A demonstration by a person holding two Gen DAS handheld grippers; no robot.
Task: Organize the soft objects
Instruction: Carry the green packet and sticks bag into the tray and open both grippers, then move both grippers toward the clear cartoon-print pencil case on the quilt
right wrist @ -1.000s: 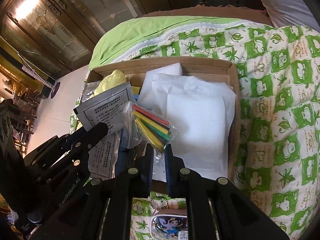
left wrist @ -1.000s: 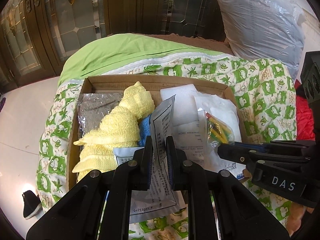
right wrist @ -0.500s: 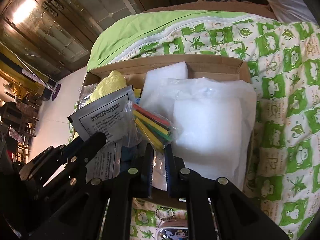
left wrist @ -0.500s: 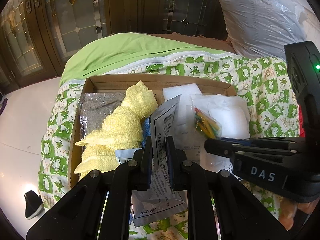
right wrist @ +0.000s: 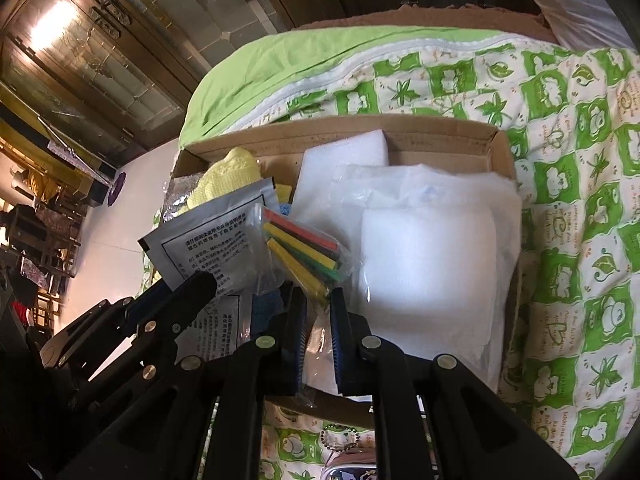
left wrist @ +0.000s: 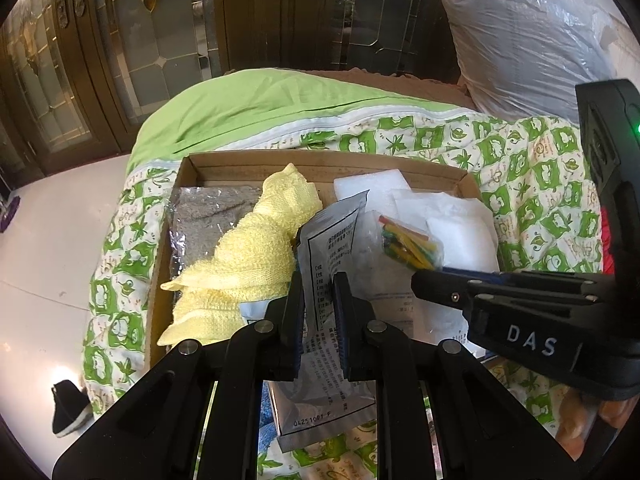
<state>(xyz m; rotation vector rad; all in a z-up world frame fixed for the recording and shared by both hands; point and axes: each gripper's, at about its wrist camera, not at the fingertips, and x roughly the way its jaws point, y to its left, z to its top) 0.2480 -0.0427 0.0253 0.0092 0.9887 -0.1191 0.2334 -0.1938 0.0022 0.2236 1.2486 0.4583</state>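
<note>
A cardboard box [left wrist: 328, 164] lies on a green-patterned quilt and holds a yellow towel [left wrist: 248, 256], a grey bagged cloth [left wrist: 212, 208] and white foam sheets [right wrist: 428, 264]. My left gripper [left wrist: 318, 296] is shut on a grey printed pouch [left wrist: 332, 236] and holds it upright over the box; the pouch also shows in the right wrist view [right wrist: 216, 240]. My right gripper [right wrist: 318, 312] is shut on a clear bag of coloured sticks [right wrist: 304, 256], just right of the pouch; the bag also shows in the left wrist view [left wrist: 404, 240].
The quilt [right wrist: 580, 200] surrounds the box. A large plastic-wrapped pillow [left wrist: 528, 32] stands at the back right. Dark glass-panelled doors [left wrist: 160, 40] stand behind. White floor with a black shoe [left wrist: 68, 408] lies at the left. A small keychain pouch [right wrist: 352, 468] lies before the box.
Both grippers have moved forward over the box, each still holding its packet. The right gripper has come closer to the left, so the stick bag now sits beside the pouch.
</note>
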